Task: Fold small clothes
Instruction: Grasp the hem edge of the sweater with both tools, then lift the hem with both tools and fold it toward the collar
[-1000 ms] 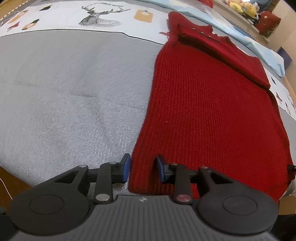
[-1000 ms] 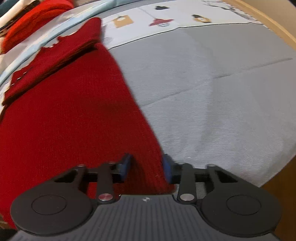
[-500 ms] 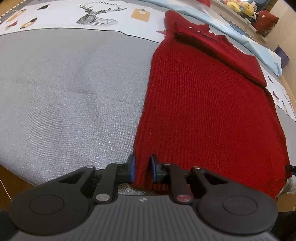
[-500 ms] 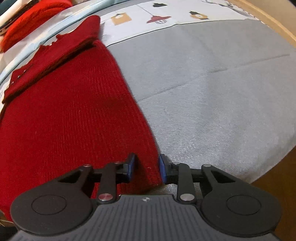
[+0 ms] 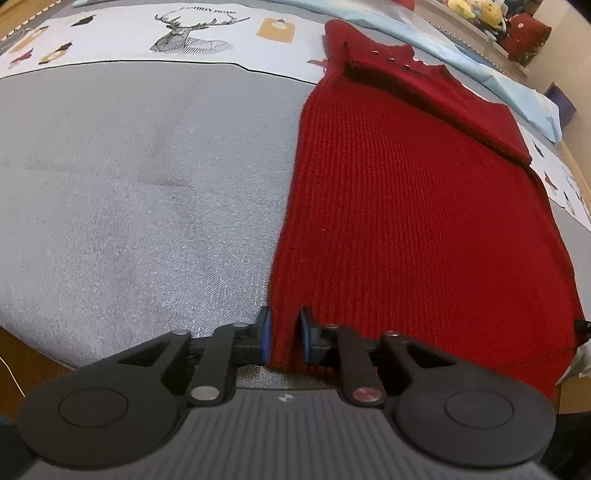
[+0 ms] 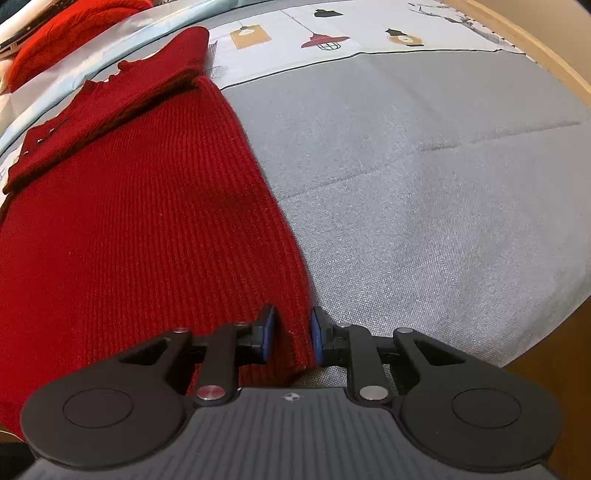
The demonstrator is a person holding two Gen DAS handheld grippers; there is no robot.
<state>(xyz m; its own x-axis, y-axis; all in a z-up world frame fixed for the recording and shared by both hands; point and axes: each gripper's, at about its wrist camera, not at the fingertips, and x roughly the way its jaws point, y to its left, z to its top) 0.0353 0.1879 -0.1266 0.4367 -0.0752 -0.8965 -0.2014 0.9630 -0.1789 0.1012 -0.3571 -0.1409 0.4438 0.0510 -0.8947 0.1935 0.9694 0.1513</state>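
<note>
A dark red ribbed knit garment (image 5: 406, 206) lies flat on the grey cloth, its far part folded over with small studs. It also shows in the right wrist view (image 6: 140, 221). My left gripper (image 5: 283, 339) is shut on the garment's near left corner, the hem pinched between the blue pads. My right gripper (image 6: 292, 334) is shut on the near right corner in the same way.
The grey cloth (image 5: 129, 192) covers a table with a wooden edge (image 6: 546, 48). A white printed strip with a deer drawing (image 5: 188, 33) runs along the far side. A brighter red knit pile (image 6: 66, 33) and light blue fabric (image 5: 498, 77) lie beyond the garment.
Both grippers closed from open onto the garment's near corners. In the last half second they hold their grip and the hem has lifted slightly.
</note>
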